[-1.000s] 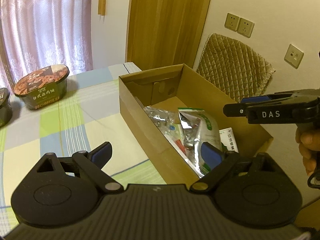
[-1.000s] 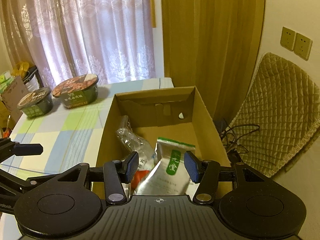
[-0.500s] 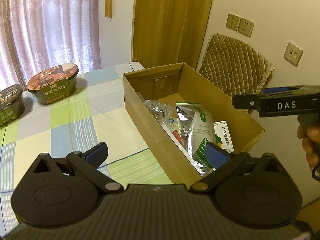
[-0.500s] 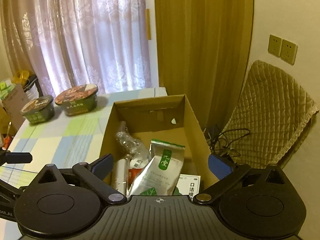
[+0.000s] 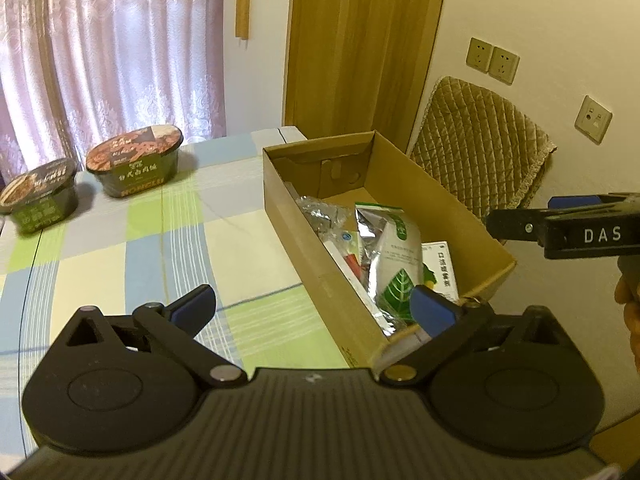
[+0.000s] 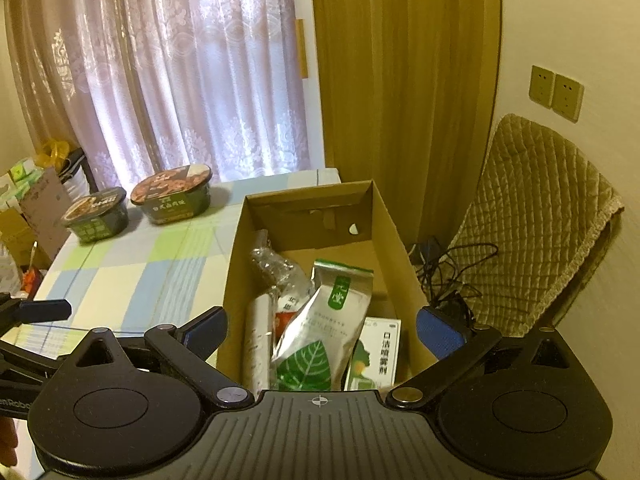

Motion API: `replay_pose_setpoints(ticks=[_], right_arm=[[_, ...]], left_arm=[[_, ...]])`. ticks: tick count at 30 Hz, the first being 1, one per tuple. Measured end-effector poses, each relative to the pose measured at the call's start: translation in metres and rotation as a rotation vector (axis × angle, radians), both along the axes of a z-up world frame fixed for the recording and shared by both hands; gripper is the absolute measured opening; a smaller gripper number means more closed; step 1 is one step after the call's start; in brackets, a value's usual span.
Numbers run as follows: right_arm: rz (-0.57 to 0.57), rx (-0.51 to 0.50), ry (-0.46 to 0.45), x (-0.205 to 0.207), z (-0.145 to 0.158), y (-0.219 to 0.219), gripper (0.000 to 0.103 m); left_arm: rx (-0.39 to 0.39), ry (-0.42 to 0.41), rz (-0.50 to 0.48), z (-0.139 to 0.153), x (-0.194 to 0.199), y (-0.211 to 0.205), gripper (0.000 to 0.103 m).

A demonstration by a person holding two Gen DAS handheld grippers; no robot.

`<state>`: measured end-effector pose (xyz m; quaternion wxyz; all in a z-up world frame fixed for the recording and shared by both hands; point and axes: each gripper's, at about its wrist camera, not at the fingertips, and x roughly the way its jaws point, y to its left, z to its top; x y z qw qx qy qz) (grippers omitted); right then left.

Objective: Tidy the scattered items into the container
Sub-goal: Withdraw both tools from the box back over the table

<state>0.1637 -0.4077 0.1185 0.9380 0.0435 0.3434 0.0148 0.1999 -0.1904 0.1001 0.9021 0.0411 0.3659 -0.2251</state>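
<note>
Left gripper (image 5: 312, 308): I hold it above the checked tablecloth (image 5: 120, 264), blue-padded fingers spread wide, nothing between them.

Right gripper (image 6: 322, 330): I hold it over the near end of the container, fingers likewise wide apart and empty.

Container: long open brown cardboard box (image 6: 384, 216) on the right part of the table, its far end still bare.

Contents, all inside the box:
- silver foil pouch with a green leaf print (image 6: 320, 332), propped against its neighbours
- white carton with green printing (image 6: 374, 354), at the right wall
- white tube or roll (image 6: 258, 340), at the left wall
- crinkled clear plastic packet (image 6: 272, 264), toward the middle
- a red-and-white item beneath the pouch, too covered to identify

Outstanding: two dark-green oval instant-meal bowls with printed lids, the nearer bowl (image 5: 136, 166) and the farther bowl (image 5: 38, 194), side by side at the far left of the table, well apart from the box.

Step in hand, as I judge it: between placements, both tools free.

Next move: I judge the left gripper should travel to the nearer bowl; its width will need nearly the whole opening, gripped across the narrow sides, then set down in the bare far end.
</note>
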Motion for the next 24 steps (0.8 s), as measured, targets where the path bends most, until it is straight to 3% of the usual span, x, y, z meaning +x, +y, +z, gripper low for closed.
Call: replay_pose_setpoints(ticks=[18,24], right_arm=[[-0.019,0.01,0.008,-0.063,0.03,0.015,0.103],[-0.026,0.02,0.023,-0.081,0.034,0.02,0.103]], left_arm=[[-0.057,0.041,0.058,0.024,-0.061,0.014,0.102],[-0.044,0.038,0.081,0.029,-0.079,0.022,0.102]])
